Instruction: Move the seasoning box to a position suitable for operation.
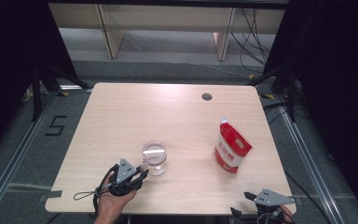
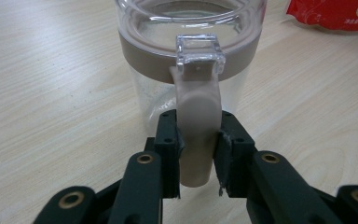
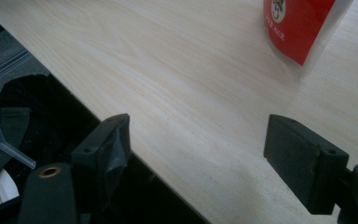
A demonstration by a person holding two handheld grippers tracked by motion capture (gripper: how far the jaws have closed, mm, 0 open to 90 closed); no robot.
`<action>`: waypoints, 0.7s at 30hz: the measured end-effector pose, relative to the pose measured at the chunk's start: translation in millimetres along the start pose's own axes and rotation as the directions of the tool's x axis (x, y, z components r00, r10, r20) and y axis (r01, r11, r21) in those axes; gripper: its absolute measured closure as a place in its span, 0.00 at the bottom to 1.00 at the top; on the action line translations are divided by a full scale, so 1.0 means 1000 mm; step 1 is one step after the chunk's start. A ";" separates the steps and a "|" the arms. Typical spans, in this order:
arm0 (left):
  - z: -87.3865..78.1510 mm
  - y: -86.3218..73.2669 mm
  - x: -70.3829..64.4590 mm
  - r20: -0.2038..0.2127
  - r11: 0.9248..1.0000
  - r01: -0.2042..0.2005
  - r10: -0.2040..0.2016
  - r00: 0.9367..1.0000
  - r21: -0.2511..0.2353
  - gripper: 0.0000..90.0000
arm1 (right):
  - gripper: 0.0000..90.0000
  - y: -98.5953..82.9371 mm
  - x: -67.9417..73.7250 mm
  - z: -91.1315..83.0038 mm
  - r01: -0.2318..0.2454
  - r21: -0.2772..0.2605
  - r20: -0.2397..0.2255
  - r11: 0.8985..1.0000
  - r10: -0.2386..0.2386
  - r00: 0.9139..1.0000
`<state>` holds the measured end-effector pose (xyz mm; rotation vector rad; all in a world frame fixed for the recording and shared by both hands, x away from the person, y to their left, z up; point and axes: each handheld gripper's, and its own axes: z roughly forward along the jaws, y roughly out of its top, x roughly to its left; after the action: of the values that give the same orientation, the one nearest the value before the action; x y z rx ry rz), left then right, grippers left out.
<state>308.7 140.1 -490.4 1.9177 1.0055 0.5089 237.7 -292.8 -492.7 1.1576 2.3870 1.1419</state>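
A: Jar [image 1: 154, 157] status?
B: Clear, upright, open mouth, taupe band under the rim. On the table's near-left part. Taupe handle [image 2: 197, 135] faces the front edge.
A: Pouch [image 1: 232, 148]?
B: Red-white, standing at right, well apart.

A pale wood-grain table [image 1: 121, 121] with rounded corners stands on a grey floor [image 1: 23, 140], a small round cable hole [image 1: 207, 96] set near its far edge. Two things rest directly on the top: a clear jar [image 1: 154, 157] with a tan band and tan handle, standing upright near the front and left of centre, and a red-and-white pouch [image 1: 232, 147], standing upright towards the right. The two are well apart, with bare wood between them.
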 end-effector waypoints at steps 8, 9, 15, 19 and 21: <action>-0.004 -0.003 0.013 -0.039 1.000 0.010 -0.010 0.999 0.001 0.80 | 0.27 0.000 0.001 0.000 -0.007 0.001 0.000 1.000 0.007 1.000; -0.004 -0.003 0.013 -0.040 1.000 0.007 -0.007 0.999 -0.001 0.80 | 0.27 0.000 0.000 0.000 0.003 0.004 -0.010 1.000 -0.003 1.000; -0.005 -0.003 0.014 -0.008 1.000 -0.014 0.014 1.000 0.007 0.81 | 0.27 0.000 0.000 0.000 0.001 0.004 -0.004 1.000 -0.001 1.000; -0.006 -0.005 0.013 0.012 0.999 -0.034 0.034 0.999 0.001 0.81 | 0.27 0.000 0.001 0.000 -0.002 -0.001 -0.001 1.000 0.002 1.000; -0.007 -0.005 0.011 0.016 0.999 -0.037 0.037 0.999 0.001 0.81 | 0.27 0.000 0.001 0.000 -0.007 -0.001 0.002 1.000 0.007 1.000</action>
<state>308.5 154.3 -491.4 1.9415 0.9613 0.5137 237.0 -292.2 -492.3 1.1674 2.3827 1.1431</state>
